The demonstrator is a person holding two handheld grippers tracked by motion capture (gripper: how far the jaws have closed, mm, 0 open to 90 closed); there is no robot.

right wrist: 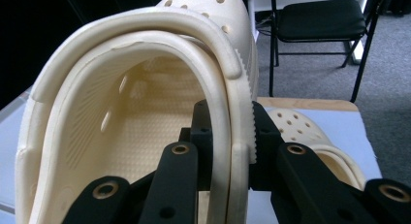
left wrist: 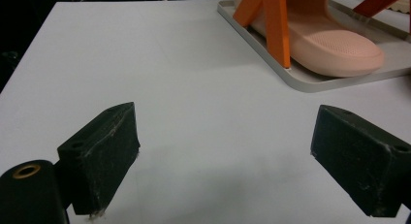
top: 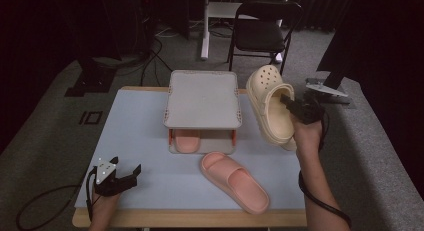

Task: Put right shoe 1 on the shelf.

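Unbranded cream clog (top: pixel 270 102) in right gripper (top: pixel 289 105)

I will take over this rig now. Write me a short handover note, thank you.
Right gripper: shut on the side wall of a cream clog, held in the air right of the rack.
Left gripper: open, holding nothing, low over the table.
Second cream clog lies on the table.
Done: one pink slipper on the rack's bottom shelf.
Left, probably: the other pink slipper and both clogs.

High view looks forward and down over the table (top: pixel 140 141). Left gripper view sits low, skimming toward the rack (left wrist: pixel 310 81). Right gripper view is tight on the clog (right wrist: pixel 145 112); high view shares both.
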